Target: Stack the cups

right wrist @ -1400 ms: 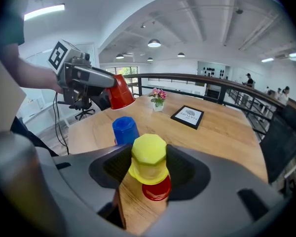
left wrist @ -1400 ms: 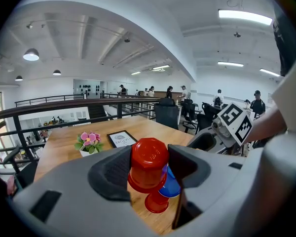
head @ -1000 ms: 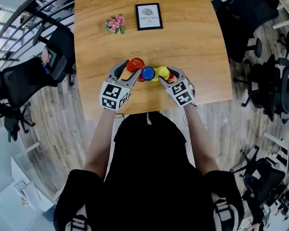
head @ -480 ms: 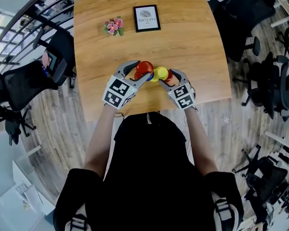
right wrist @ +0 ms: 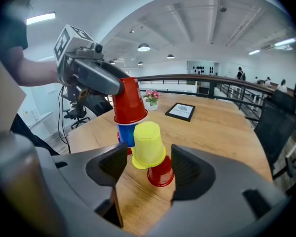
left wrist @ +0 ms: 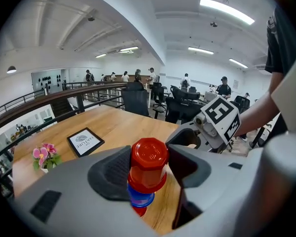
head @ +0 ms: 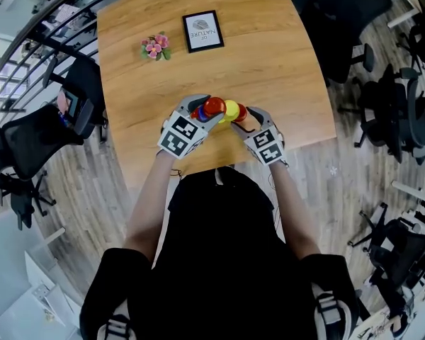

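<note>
Two small stacks of upside-down cups stand just beside each other on the wooden table (head: 269,55), toward its near edge, with both grippers reaching in from the person's side.

The left gripper (left wrist: 149,174) pinches the upper red cup (left wrist: 149,157), one pad against each side of it. That cup sits base-up over the blue cup (left wrist: 140,197). From the right gripper view it leans a little, its rim covering the top of the blue one. A low red cup (left wrist: 139,211) shows beneath the blue cup, standing on the table. The whole stack lies straight ahead of the left gripper, between its jaws.

The right gripper (right wrist: 149,168) has just been opening its jaws, and they now stand spread. The yellow cup (right wrist: 148,144) is between them, and a gap shows on either side, so neither pad touches it. It rests base-up and tilted on the right red cup (right wrist: 161,174), which stands on the table between the jaw tips. This stack is to the right of the blue-and-red one and nearly touches it.

At the far side of the table lie a framed picture (head: 202,30) and, to its left, a small bunch of pink flowers (head: 154,47), both well apart from the cups.
</note>
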A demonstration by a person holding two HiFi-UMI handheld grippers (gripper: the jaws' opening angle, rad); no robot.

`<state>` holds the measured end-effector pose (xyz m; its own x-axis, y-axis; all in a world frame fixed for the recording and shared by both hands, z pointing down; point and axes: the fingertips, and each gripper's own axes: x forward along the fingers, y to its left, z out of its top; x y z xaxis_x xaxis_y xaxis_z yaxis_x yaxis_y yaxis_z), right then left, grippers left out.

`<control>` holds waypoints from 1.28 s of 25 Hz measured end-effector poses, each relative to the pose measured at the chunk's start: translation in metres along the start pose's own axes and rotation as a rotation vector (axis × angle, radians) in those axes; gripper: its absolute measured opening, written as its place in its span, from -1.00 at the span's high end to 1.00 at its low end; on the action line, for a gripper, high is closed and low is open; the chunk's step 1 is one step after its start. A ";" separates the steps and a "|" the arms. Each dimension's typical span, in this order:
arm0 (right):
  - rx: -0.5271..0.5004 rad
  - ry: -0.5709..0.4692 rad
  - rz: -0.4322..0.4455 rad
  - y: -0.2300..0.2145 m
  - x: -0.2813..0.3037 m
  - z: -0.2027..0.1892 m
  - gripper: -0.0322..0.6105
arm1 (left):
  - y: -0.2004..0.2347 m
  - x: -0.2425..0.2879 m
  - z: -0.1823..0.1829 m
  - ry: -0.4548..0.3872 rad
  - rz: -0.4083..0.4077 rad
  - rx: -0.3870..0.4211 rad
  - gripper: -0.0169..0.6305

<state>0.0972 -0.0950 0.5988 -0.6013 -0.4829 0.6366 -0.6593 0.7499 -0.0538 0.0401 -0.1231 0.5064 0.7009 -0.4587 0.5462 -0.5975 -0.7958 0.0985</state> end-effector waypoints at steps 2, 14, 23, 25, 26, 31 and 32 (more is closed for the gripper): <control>0.008 0.009 0.000 0.000 -0.001 -0.006 -0.01 | -0.001 0.003 -0.002 0.004 -0.001 0.001 0.16; 0.044 0.032 -0.007 -0.004 -0.003 -0.023 0.00 | -0.007 0.011 -0.002 -0.009 -0.004 0.054 0.16; 0.041 0.033 -0.003 -0.004 -0.005 -0.025 -0.01 | -0.004 0.006 0.001 -0.056 0.014 0.044 0.06; 0.037 0.034 -0.004 -0.005 -0.007 -0.025 -0.01 | -0.005 0.002 0.005 -0.075 0.003 0.016 0.04; 0.038 0.032 -0.003 -0.005 -0.008 -0.025 -0.01 | -0.006 0.000 0.007 -0.092 -0.009 -0.007 0.04; 0.037 0.011 -0.004 -0.008 -0.015 -0.019 0.00 | -0.005 -0.024 0.018 -0.186 0.008 -0.067 0.02; 0.036 0.003 -0.005 -0.008 -0.017 -0.018 0.01 | -0.005 -0.030 0.019 -0.202 0.025 -0.070 0.02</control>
<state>0.1210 -0.0849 0.6019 -0.5969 -0.4848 0.6393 -0.6777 0.7312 -0.0783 0.0295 -0.1126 0.4736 0.7454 -0.5532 0.3720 -0.6361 -0.7572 0.1486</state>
